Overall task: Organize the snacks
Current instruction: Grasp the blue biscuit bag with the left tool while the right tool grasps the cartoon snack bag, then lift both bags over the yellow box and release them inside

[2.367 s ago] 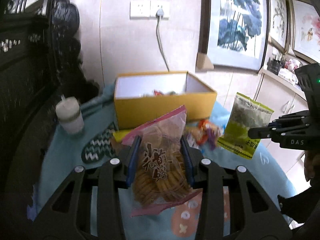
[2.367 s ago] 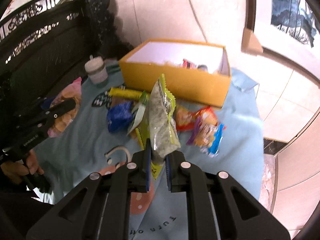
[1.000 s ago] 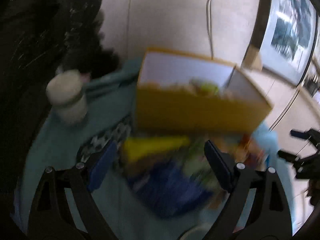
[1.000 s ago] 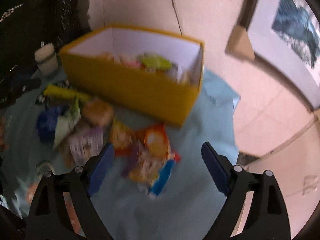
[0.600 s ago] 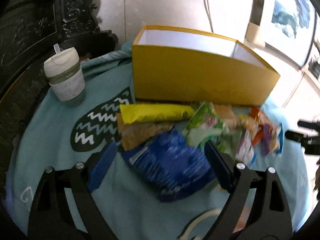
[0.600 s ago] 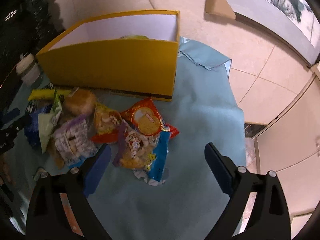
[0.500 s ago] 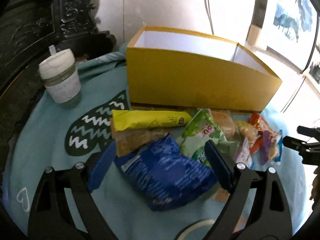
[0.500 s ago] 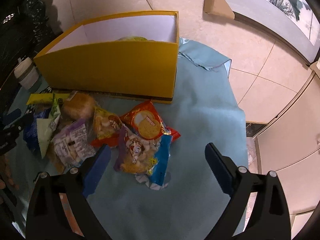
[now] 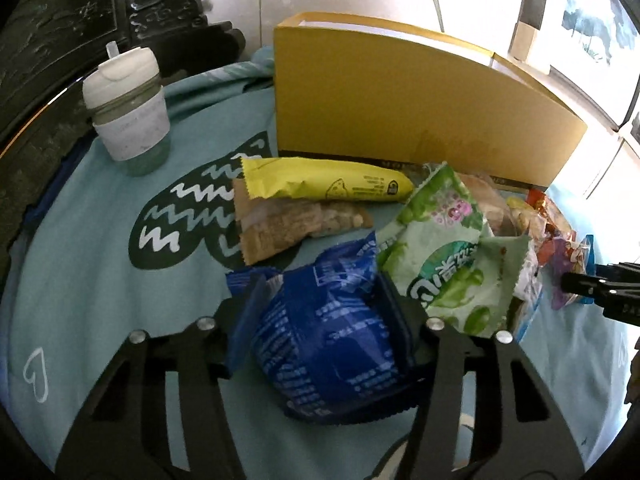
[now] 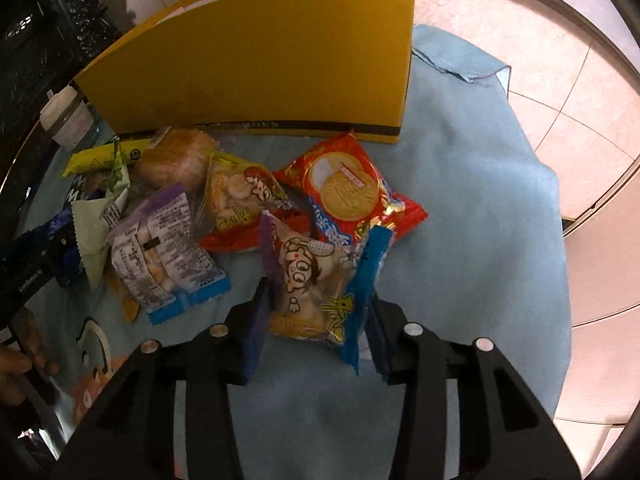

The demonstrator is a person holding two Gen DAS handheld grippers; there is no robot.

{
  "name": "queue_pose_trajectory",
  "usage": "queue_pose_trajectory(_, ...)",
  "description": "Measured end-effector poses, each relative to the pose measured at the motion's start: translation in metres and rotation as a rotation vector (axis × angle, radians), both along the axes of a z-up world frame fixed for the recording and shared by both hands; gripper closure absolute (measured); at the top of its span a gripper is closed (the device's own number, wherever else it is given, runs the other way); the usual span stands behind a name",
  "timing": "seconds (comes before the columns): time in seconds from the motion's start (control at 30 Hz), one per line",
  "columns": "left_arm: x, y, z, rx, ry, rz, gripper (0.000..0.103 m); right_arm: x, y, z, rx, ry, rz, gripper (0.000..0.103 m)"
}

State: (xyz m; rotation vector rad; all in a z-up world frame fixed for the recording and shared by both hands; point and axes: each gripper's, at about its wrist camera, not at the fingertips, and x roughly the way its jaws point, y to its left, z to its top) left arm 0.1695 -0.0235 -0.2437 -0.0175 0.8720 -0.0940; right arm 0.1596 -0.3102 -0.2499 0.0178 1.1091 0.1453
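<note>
Snacks lie heaped on a teal cloth (image 9: 100,264) in front of a yellow cardboard box (image 9: 400,108), which stands at twelve o'clock in both wrist views. Left gripper (image 9: 320,312) closes its jaws around a dark blue packet (image 9: 328,340), the blue pads pressing into its crumpled sides; the packet sits at the centre of that view, toward six o'clock. At one o'clock from it rests a pale green bag (image 9: 448,252), and at eleven o'clock a yellow wrapped bar (image 9: 328,184) lies over a brown cracker pack (image 9: 288,228). A lidded white cup (image 9: 128,120) stands upright at ten o'clock, well apart from the pile.

Right gripper (image 10: 316,312) closes on a cartoon-printed snack bag with blue edges (image 10: 320,280), its pads against both sides of the wrapper. A red biscuit packet (image 10: 348,192) lies just beyond it at twelve o'clock, touching it. A purple-and-white pack (image 10: 160,248) lies at nine o'clock. A person's hand (image 10: 16,364) shows at the far left edge, at eight o'clock, behind the other tool.
</note>
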Motion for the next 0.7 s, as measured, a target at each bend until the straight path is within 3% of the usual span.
queue_pose_trajectory(0.27,-0.011,-0.003,0.01,0.026,0.0,-0.022,0.062,-0.021,0.007,0.012,0.002,-0.014,0.022,0.065)
queue_pose_trajectory(0.7,-0.044,0.015,0.034,-0.015,-0.046,-0.033,0.068,-0.049,0.016,0.043,0.045,-0.061,0.052,0.073)
